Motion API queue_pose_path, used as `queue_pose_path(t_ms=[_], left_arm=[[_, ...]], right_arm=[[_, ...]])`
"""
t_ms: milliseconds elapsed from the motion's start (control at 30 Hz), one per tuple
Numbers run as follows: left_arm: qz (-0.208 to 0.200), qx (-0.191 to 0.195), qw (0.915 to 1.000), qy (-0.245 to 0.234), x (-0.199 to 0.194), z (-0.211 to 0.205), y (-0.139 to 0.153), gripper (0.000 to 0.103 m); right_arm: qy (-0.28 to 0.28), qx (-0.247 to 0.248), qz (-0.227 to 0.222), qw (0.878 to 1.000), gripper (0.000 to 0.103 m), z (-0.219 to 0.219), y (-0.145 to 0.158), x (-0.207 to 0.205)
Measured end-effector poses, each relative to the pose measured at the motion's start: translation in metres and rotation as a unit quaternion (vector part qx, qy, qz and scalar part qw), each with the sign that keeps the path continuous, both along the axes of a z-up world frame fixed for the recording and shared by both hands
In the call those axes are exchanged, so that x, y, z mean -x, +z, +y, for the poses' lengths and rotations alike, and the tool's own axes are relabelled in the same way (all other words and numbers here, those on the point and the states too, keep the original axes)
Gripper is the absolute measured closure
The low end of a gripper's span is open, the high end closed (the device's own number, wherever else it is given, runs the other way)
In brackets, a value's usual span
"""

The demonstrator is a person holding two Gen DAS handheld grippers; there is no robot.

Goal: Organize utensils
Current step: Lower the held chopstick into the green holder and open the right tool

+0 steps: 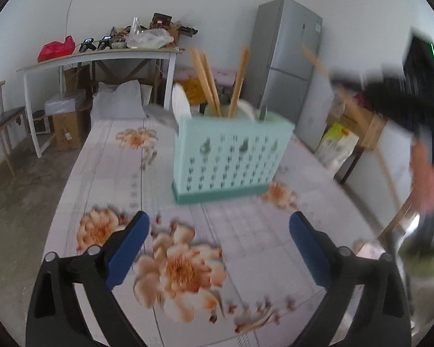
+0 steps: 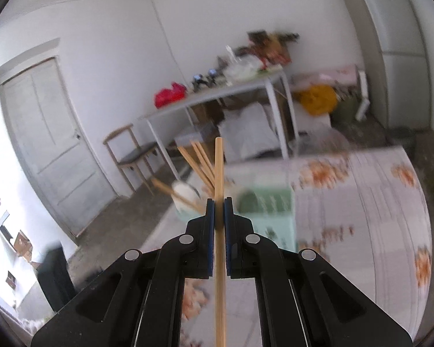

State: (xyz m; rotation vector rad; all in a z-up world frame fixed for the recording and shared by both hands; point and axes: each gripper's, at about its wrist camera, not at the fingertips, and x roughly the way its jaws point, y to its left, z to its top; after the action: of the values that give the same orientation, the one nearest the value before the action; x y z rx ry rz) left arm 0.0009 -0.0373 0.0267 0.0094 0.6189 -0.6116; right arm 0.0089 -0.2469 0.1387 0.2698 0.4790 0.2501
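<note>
Right gripper (image 2: 219,202) — chopstick (image 2: 218,170) clamped

Left hand-held gripper (image 1: 218,225), black arms, blue pads (image 1: 127,248), silver pivot screws (image 1: 94,250)

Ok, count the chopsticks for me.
5, as far as shows: three leaning together at the left of the green holder, one further right in it, and one chopstick clamped in the right tongs. Blur may hide more.
</note>
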Motion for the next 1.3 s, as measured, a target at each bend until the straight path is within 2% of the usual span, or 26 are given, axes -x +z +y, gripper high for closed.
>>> queue_pose_path(t_ms=[167, 333, 533, 700, 967, 1300], left_arm=[[0.025, -0.010, 0.9996, -0.002, -0.001, -0.006, -0.018, 0.006], [0.031, -0.007, 0.9994, 0.015, -0.005, -0.001, -0.021, 0.006], [0.048, 0.008, 0.9979, 0.043, -0.015, 0.017, -0.026, 0.006], [0.062, 0.013, 0.9965, 0.056, -0.023, 0.034, -0.037, 0.006], [0.058, 0.019, 0.9956, 0.072, -0.033, 0.049, -0.041, 0.006], [0.069, 0.041, 0.9948, 0.063, -0.036, 0.055, -0.044, 0.006]], right_arm=[[0.028, -0.015, -0.062, 0.998, 0.099, 0.010, 0.029, -0.029], [0.051, -0.016, -0.118, 0.992, 0.099, 0.023, 0.048, -0.063], [0.057, -0.009, -0.180, 0.982, 0.099, 0.036, 0.057, -0.105], [0.045, -0.003, -0.175, 0.984, 0.099, 0.044, 0.042, -0.135], [0.032, 0.044, -0.139, 0.989, 0.099, 0.055, 0.006, -0.165], [0.019, 0.087, -0.132, 0.987, 0.099, 0.055, -0.006, -0.152]])
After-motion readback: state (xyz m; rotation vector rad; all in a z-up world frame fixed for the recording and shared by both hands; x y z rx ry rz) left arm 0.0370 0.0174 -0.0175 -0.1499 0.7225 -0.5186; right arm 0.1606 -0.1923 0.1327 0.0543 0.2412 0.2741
